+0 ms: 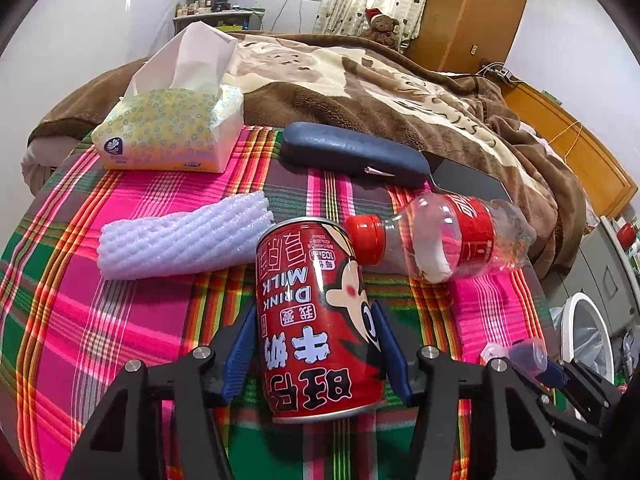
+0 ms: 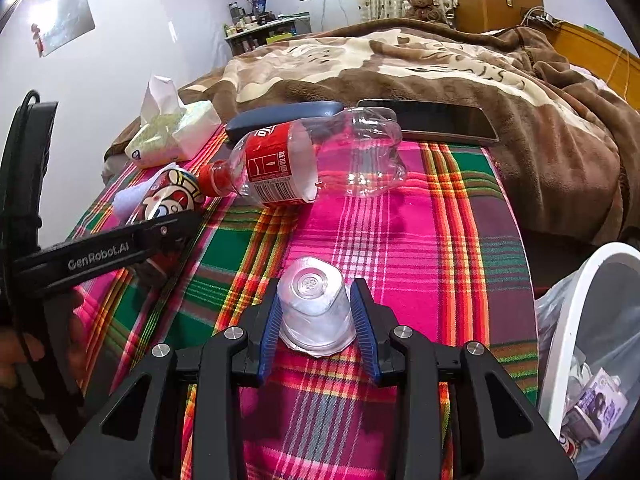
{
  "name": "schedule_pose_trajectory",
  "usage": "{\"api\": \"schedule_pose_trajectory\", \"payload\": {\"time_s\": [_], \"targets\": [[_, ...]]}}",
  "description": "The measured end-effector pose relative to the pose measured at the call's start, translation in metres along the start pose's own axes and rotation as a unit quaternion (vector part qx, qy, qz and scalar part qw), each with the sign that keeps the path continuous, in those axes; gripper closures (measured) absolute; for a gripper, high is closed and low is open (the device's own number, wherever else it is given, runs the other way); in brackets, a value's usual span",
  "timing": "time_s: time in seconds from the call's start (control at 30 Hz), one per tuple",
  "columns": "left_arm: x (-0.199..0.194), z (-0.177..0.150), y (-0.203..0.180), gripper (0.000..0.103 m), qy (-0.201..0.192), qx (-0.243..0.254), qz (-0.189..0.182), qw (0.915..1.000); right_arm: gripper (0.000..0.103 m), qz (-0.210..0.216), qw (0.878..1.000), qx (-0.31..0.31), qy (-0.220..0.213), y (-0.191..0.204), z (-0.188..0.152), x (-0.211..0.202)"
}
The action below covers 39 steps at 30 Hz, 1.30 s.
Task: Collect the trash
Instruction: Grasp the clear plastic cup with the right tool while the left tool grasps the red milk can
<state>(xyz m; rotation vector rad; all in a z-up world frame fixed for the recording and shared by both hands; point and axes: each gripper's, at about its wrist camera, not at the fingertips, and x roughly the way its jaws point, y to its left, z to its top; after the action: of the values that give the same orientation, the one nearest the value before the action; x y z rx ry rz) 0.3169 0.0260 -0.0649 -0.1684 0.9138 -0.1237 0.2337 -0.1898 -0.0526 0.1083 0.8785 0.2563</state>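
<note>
A red milk can (image 1: 320, 280) lies on the plaid cloth (image 1: 120, 320), and my left gripper (image 1: 315, 314) is shut on its sides with the blue pads. In the right wrist view the can (image 2: 172, 196) shows at the left. My right gripper (image 2: 318, 312) is shut on a small clear plastic cup (image 2: 314, 300) that stands upside down on the cloth. An empty clear bottle (image 2: 320, 156) with a red cap and label lies beyond, its cap touching the can. A white foam net (image 1: 184, 240) lies left of the can.
A tissue pack (image 1: 172, 132), a dark blue case (image 1: 352, 152) and a black phone (image 2: 432, 120) sit along the far edge. A bed with a brown blanket (image 2: 480, 72) lies behind. A white-rimmed bin (image 2: 560, 304) lined with a bag stands low at the right, with trash inside.
</note>
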Motion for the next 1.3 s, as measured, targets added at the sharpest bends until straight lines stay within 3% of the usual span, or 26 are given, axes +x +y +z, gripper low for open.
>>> {"api": "schedule_pose_trajectory", "payload": {"time_s": [0.37,0.63,0.8,0.93,1.03,1.3], "targets": [[-0.029,-0.026,-0.009,0.048,-0.014,0.022,0.005,0.9996,0.067,0.003,1.0,0.009,-0.009,0.0,-0.007,-0.013],[-0.038,-0.047,-0.012,0.049,0.005,0.029,-0.016,0.9994,0.067,0.002,1.0,0.014,-0.009,-0.001,-0.015,-0.021],[-0.034,-0.043,-0.013,0.04,0.006,0.021,-0.002,0.9998,0.067,0.002,1.0,0.016,-0.009,-0.001,-0.017,-0.022],[-0.029,-0.038,-0.011,0.04,0.009,0.011,0.001,0.9999,0.067,0.002,1.0,0.016,-0.009,-0.001,-0.017,-0.022],[-0.031,-0.041,-0.014,0.05,0.006,0.021,-0.001,0.9998,0.067,0.003,1.0,0.017,-0.008,-0.001,-0.018,-0.022],[-0.041,-0.05,-0.022,0.05,0.002,0.032,-0.001,0.9995,0.067,0.004,1.0,0.022,-0.018,-0.005,-0.019,-0.031]]}}
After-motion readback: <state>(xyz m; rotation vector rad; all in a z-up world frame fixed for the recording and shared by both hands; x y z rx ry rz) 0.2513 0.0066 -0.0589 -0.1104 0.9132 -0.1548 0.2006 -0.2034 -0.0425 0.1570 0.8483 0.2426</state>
